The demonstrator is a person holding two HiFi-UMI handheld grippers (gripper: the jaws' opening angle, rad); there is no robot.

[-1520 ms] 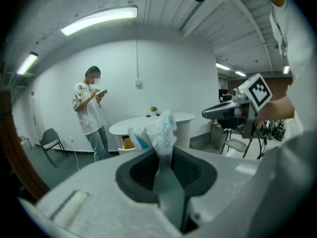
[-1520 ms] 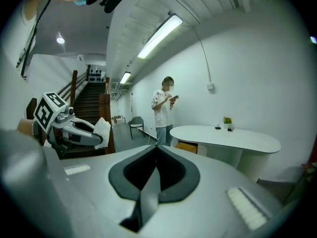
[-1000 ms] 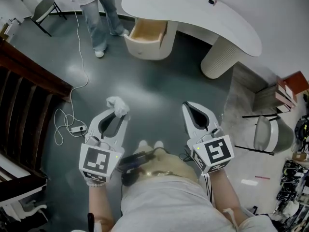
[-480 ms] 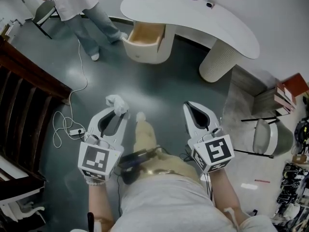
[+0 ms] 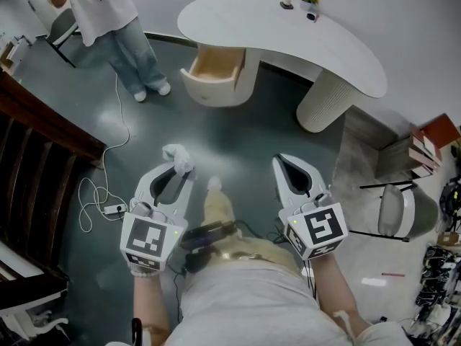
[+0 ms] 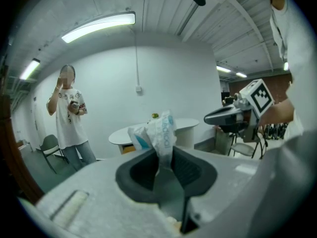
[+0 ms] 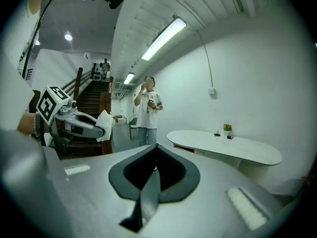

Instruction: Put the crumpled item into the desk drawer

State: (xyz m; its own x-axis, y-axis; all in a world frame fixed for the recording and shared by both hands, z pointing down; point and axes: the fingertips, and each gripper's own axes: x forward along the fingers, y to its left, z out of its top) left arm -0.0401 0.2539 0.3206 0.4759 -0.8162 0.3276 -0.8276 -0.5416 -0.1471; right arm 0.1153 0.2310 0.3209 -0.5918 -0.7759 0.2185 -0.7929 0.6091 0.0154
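My left gripper (image 5: 180,166) is shut on a crumpled white wrapper (image 5: 177,156) with blue print, which sticks up from its jaw tips (image 6: 159,133). My right gripper (image 5: 282,158) is shut with nothing between its jaws; its tips meet in the right gripper view (image 7: 156,145). Both are held out level over the dark floor. Ahead stands a white curved desk (image 5: 288,34) with its drawer (image 5: 215,67) pulled open, showing a pale wooden inside. The desk also shows in the right gripper view (image 7: 228,150) and behind the wrapper in the left gripper view (image 6: 185,128).
A person (image 5: 115,27) in a white shirt and jeans stands left of the desk near a chair (image 5: 61,24). A dark wooden stair (image 5: 36,164) runs along the left. A white cable (image 5: 101,186) lies on the floor. A grey chair (image 5: 396,207) and books (image 5: 432,135) are at right.
The desk and drawer sit slightly nearer in the head view. The standing person has shifted left of the drawer. My foot has stepped forward between the grippers. Both grippers stay as they were.
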